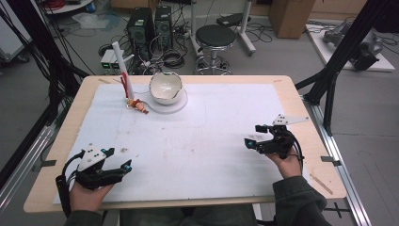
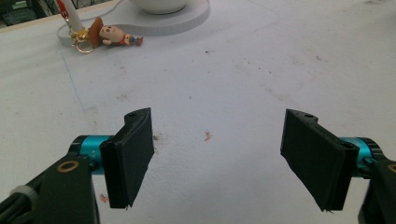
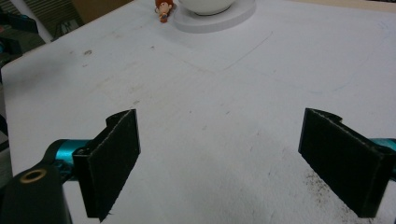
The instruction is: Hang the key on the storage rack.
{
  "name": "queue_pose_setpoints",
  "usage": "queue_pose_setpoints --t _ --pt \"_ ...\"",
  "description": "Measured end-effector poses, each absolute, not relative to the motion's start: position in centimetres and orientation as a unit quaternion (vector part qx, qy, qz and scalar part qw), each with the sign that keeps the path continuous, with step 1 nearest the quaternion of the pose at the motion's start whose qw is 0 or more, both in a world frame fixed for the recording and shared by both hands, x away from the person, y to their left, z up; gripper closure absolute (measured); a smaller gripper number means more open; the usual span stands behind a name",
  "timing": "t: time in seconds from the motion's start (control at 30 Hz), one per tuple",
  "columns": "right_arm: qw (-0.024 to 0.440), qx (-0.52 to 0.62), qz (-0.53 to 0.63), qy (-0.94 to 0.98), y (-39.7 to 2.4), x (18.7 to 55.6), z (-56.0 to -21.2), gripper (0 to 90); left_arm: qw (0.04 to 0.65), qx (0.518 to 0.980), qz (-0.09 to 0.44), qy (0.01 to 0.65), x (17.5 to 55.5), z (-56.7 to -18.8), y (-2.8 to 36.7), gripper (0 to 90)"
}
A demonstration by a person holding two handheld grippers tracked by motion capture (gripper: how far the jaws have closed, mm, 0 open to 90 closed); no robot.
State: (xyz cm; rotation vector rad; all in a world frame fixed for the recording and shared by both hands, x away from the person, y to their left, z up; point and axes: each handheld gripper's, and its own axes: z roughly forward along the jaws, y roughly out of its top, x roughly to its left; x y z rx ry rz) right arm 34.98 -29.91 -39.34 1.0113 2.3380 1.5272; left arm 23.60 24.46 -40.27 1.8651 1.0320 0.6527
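Two grippers, both with jaws spread wide and nothing between them.

Left gripper (image 1: 119, 159): held in the person's left hand (image 1: 87, 195) near the table's front left corner, jaws pointing toward the middle of the table. In the left gripper view its black pads (image 2: 128, 158) hang just above a bare patch of white mat with small reddish specks.

Right gripper (image 1: 254, 135): held in the right hand (image 1: 288, 165) toward the right edge, jaws pointing left, grey plate (image 1: 289, 119) on top. In the right gripper view its pads (image 3: 109, 161) stand apart over scuffed mat with faint pencil lines.

Mat (image 1: 197, 141): white sheet covering most of the table (image 1: 77, 101), which is pale wood.

Bowl (image 1: 165, 87): white, on a round white base (image 1: 181, 104) at the far centre-left of the mat, well apart from both grippers.

Figurine (image 1: 139, 106): small toy with a brown hat, lying on the mat just left of the base, a gold ring (image 2: 84, 46) at its head.

Post (image 1: 121, 66): white tube with red marks, rising tilted just left of the bowl, foot beside the figurine.

Stool (image 1: 215, 36): black, on the floor beyond the table.

Computer towers (image 1: 149, 26): two, black, on the floor left of the stool, cables around them.
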Motion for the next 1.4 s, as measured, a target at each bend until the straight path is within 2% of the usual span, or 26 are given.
queue_pose_setpoints --t 1.4 --pt "0.102 0.333 0.513 0.785 -31.4 31.9 -40.4 11.8 0.438 0.755 0.254 0.416 23.8 -40.6 24.6 25.9"
